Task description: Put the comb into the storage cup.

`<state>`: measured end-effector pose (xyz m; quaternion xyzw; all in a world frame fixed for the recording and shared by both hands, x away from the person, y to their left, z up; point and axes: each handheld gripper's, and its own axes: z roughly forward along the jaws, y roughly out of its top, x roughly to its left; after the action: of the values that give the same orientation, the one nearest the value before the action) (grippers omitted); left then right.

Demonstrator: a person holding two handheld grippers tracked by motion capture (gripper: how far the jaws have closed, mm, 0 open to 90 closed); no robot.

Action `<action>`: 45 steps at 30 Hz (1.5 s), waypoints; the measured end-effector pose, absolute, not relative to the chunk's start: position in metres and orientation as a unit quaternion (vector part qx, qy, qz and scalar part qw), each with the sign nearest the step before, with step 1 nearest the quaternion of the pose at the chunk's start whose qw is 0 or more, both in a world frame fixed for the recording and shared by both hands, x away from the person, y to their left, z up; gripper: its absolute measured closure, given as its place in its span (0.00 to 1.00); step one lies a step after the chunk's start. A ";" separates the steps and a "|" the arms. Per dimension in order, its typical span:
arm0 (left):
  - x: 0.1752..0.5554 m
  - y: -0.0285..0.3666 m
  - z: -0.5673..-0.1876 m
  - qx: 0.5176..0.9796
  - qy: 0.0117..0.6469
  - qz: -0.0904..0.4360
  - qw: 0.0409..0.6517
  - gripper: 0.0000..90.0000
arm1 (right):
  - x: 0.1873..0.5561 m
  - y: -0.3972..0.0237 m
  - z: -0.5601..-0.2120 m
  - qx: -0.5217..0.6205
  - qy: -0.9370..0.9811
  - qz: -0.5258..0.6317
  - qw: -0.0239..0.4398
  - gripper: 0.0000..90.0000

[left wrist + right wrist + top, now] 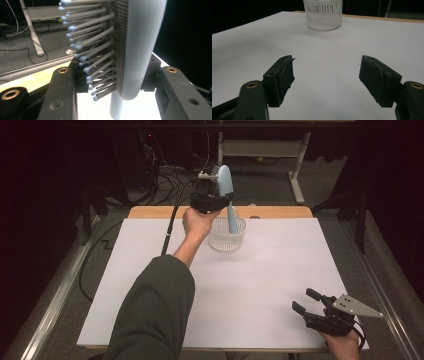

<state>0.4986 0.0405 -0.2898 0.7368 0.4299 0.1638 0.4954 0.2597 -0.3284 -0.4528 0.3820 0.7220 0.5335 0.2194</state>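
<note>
high view: the left gripper [216,195] stood clamped on the pale blue hairbrush [226,190] at 12 o'clock, handle down in the white basket [227,236]; the right gripper [306,301] rested at 4 o'clock; left gripper view: jaws pinched the hairbrush head; right gripper view: jaws spread wide, empty.

Hairbrush [140,50] top beyond frame edge
</note>
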 end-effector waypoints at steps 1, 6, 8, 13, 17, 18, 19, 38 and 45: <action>0.499 0.040 -0.291 0.738 0.431 0.166 0.492 0.57 | 0.260 -0.329 -0.453 0.381 0.722 0.533 0.221 0.31; 0.502 0.038 -0.296 0.741 0.433 0.166 0.486 0.57 | 0.260 -0.329 -0.453 0.382 0.721 0.534 0.221 0.31; 0.502 0.037 -0.298 0.743 0.432 0.168 0.483 0.57 | 0.260 -0.329 -0.453 0.381 0.721 0.535 0.221 0.31; 0.503 0.037 -0.305 0.745 0.435 0.178 0.475 0.57 | 0.259 -0.329 -0.451 0.377 0.722 0.536 0.222 0.31; 0.505 0.039 -0.311 0.744 0.439 0.176 0.473 0.57 | 0.258 -0.328 -0.451 0.376 0.722 0.537 0.222 0.31; 0.505 0.039 -0.312 0.744 0.439 0.175 0.472 0.57 | 0.258 -0.328 -0.451 0.376 0.722 0.537 0.222 0.31; 0.505 0.039 -0.313 0.745 0.440 0.175 0.470 0.57 | 0.258 -0.328 -0.451 0.377 0.722 0.536 0.222 0.31; 0.507 0.027 -0.328 0.757 0.431 0.162 0.464 0.57 | 0.258 -0.329 -0.451 0.376 0.721 0.539 0.222 0.31; 0.508 0.027 -0.331 0.757 0.436 0.162 0.459 0.57 | 0.258 -0.329 -0.451 0.374 0.719 0.541 0.223 0.31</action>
<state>0.5076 0.0269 -0.3311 0.7575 0.4356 0.1618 0.4585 0.2576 -0.3295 -0.4506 0.3742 0.7193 0.5413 0.2225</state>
